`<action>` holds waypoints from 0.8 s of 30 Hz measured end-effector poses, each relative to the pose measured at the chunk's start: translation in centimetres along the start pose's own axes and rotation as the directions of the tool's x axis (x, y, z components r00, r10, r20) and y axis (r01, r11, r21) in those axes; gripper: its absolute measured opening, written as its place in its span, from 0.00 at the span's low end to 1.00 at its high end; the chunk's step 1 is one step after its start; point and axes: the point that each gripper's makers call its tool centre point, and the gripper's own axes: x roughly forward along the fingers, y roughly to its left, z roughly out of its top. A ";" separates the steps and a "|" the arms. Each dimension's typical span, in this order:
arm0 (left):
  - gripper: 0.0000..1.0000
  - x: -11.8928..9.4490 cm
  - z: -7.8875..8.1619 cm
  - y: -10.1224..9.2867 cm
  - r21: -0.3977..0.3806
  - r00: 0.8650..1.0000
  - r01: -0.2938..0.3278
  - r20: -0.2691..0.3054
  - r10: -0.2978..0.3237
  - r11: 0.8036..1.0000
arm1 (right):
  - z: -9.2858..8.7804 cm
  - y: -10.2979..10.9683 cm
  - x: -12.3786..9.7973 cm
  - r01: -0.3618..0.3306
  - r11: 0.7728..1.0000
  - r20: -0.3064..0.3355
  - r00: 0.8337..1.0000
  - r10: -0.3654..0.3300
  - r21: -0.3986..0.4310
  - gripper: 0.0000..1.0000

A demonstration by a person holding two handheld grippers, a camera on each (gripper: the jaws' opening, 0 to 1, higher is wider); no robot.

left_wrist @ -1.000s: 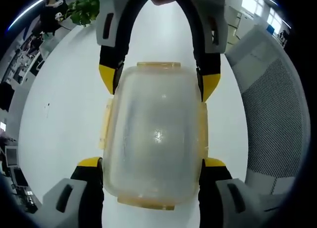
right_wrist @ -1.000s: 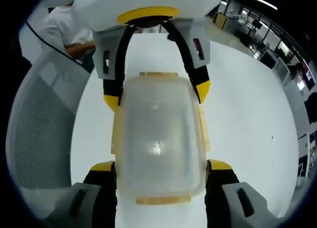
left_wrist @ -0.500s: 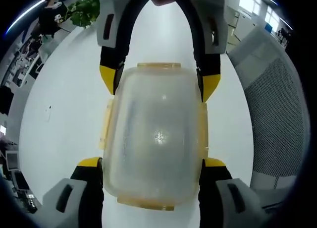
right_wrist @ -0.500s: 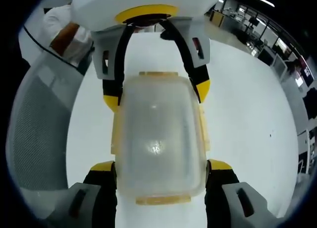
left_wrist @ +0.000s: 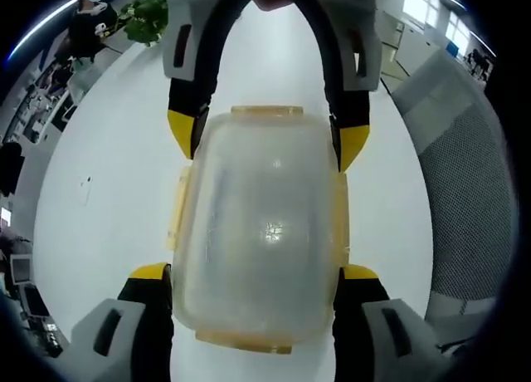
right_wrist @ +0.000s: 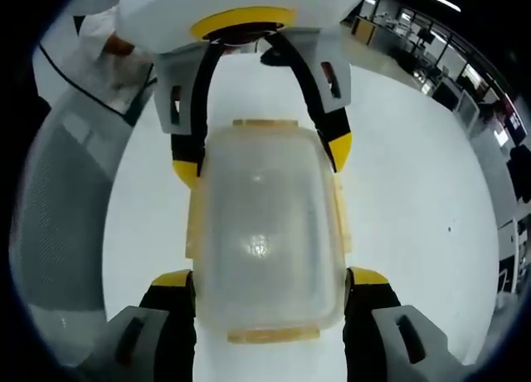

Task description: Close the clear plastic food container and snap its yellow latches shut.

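A: Largest first: where does everything stand?

B: On the white table (left_wrist: 108,174), well in from its edges. A grey mesh chair (left_wrist: 473,199) stands beside the table in the left gripper view, and an open office lies beyond it.

A: And the task's thing?

B: The clear food container (left_wrist: 257,232) sits on the table with its lid down over the box. The two grippers meet it from opposite ends. The left gripper (left_wrist: 253,276) has its yellow-tipped fingers (left_wrist: 149,276) pressed against the two long sides at the near end. In the right gripper view, the right gripper (right_wrist: 267,280) does the same at its own end.

A: So both are holding it?

B: Yes, each pair of fingers is closed on the container's sides. I judge the pinch is there to squeeze the side latches home, or to steady the box.

A: The latches themselves?

B: Pale yellow latches (left_wrist: 176,208) lie flat along the sides and ends. Whether they are fully snapped, I cannot tell.

A: Any change from a second earlier?

B: Barely. The grip and the container look the same; only the background has drifted a little, so the cameras shifted slightly.
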 end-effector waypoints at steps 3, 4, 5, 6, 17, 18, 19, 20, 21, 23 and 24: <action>0.79 0.0 0.1 0.4 0.004 1.000 0.000 0.002 0.000 1.000 | 0.0 -0.5 0.0 0.002 1.000 -0.003 1.000 -0.002 0.004 0.73; 0.79 0.1 0.1 0.6 0.006 1.000 0.000 0.004 0.000 1.000 | 0.0 -0.7 0.0 0.003 1.000 -0.005 1.000 -0.003 0.005 0.73; 0.79 0.1 0.1 0.7 0.006 1.000 0.000 0.005 0.000 1.000 | 0.0 -0.8 0.0 0.003 1.000 -0.007 1.000 -0.002 0.004 0.73; 0.80 0.1 0.2 0.8 0.006 1.000 0.000 0.007 0.000 1.000 | 0.0 -0.9 0.0 0.002 1.000 -0.010 1.000 -0.002 0.004 0.73; 0.80 0.4 0.2 2.8 0.005 1.000 -0.005 0.016 0.005 1.000 | 0.0 -3.0 0.2 0.002 1.000 -0.023 1.000 -0.002 0.002 0.73; 0.80 0.5 0.2 3.1 0.005 1.000 -0.006 0.018 0.006 1.000 | 0.0 -3.2 0.2 0.003 1.000 -0.019 1.000 -0.003 0.004 0.73; 0.80 0.6 0.2 3.2 0.006 1.000 -0.007 0.018 0.006 1.000 | 0.0 -3.3 0.3 0.004 1.000 -0.017 1.000 -0.004 0.005 0.73; 0.80 0.6 0.2 3.4 0.006 1.000 -0.007 0.019 0.007 1.000 | 0.0 -3.5 0.3 0.004 1.000 -0.016 1.000 -0.004 0.006 0.73; 0.80 0.6 0.2 3.5 0.006 1.000 -0.007 0.019 0.007 1.000 | 0.0 -3.6 0.3 0.004 1.000 -0.017 1.000 -0.004 0.006 0.73; 0.80 0.7 0.2 3.8 0.006 1.000 -0.007 0.015 0.007 1.000 | 0.1 -3.9 0.4 0.004 1.000 -0.020 1.000 -0.004 0.005 0.73; 0.80 0.7 0.2 3.9 0.006 1.000 -0.007 0.014 0.007 1.000 | 0.0 -4.0 0.4 0.004 1.000 -0.021 1.000 -0.004 0.004 0.73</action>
